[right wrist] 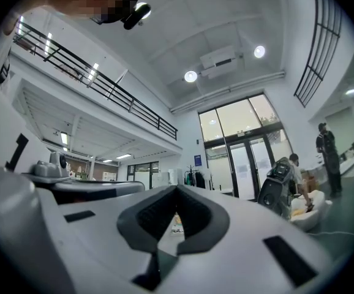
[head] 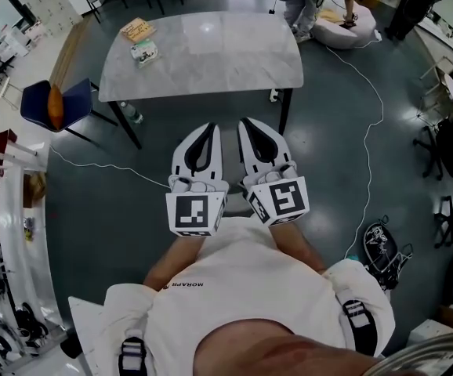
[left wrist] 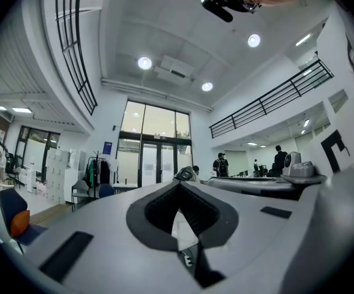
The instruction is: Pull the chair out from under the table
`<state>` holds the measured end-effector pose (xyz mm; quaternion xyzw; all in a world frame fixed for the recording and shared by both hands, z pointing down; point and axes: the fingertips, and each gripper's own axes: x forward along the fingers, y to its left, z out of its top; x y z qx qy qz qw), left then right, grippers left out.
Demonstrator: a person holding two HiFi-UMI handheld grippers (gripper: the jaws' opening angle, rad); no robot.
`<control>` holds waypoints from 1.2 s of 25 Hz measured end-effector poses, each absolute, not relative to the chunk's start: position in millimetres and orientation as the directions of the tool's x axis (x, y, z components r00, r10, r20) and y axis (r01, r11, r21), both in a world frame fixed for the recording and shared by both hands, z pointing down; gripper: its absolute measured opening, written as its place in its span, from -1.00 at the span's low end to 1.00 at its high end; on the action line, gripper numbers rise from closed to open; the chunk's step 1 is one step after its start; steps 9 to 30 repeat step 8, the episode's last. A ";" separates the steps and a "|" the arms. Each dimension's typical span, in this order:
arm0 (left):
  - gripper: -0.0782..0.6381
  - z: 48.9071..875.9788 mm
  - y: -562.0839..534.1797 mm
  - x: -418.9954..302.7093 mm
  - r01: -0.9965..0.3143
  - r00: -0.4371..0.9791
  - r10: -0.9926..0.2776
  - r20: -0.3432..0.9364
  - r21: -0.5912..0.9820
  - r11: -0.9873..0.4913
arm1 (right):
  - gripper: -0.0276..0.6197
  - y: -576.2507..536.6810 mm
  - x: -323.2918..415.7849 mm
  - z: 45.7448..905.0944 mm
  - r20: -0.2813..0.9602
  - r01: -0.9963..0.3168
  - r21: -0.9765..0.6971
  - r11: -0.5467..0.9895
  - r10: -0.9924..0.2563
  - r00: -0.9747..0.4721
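Both grippers are held side by side close in front of the person's chest, aimed at the grey marble surface (head: 211,49), whose near edge lies just beyond their tips without being touched. The left gripper (head: 210,126) is seen with its fingers (left wrist: 158,210) drawn together, tips meeting, and nothing is gripped between them; only floor and a strip of the surface can be seen through the hollow behind the tips. The right gripper (head: 246,121) is likewise closed, its fingers (right wrist: 198,216) pressed tip to tip and empty.

The blue chair (head: 54,104) is found at the left end of the surface, an orange cushion (head: 55,105) set on its seat. Its seat is seen beside the surface's left edge rather than tucked under the top. It stands well apart from both sets of fingers, off to the left of the left gripper and farther away from the person; no finger is in contact with it. In the left gripper view the same chair (left wrist: 15,216) is caught at the low left edge, far outside the line of the fingers.

On the surface's far left corner a yellowish book (head: 138,30) and a small box (head: 144,52) are laid near each other. A bottle (head: 132,114) is seen on the floor under the surface, by the left leg.
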<state>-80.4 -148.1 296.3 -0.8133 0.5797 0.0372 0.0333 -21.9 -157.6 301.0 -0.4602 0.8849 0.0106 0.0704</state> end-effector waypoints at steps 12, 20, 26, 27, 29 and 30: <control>-0.77 298.8 -146.7 -76.4 -0.943 0.331 -0.938 -0.100 -0.001 -0.332 | -0.87 -155.3 -22.3 302.9 -0.134 -0.813 -0.038 0.581 -0.809 -0.572; -0.77 298.8 -146.7 -76.4 -0.943 0.331 -0.938 -0.100 -0.001 -0.332 | -0.87 -155.3 -22.3 302.9 -0.134 -0.813 -0.038 0.581 -0.809 -0.572; -0.77 298.8 -146.7 -76.4 -0.943 0.331 -0.938 -0.100 -0.001 -0.332 | -0.87 -155.3 -22.3 302.9 -0.134 -0.813 -0.038 0.581 -0.809 -0.572; -0.77 298.8 -146.7 -76.4 -0.943 0.331 -0.938 -0.100 -0.001 -0.332 | -0.87 -155.3 -22.3 302.9 -0.134 -0.813 -0.038 0.581 -0.809 -0.572; -0.77 298.8 -146.7 -76.4 -0.943 0.331 -0.938 -0.100 -0.001 -0.332 | -0.87 -155.3 -22.3 302.9 -0.134 -0.813 -0.038 0.581 -0.809 -0.572; -0.77 298.8 -146.7 -76.4 -0.943 0.331 -0.938 -0.100 -0.001 -0.332 | -0.87 -155.3 -22.3 302.9 -0.134 -0.813 -0.038 0.581 -0.809 -0.572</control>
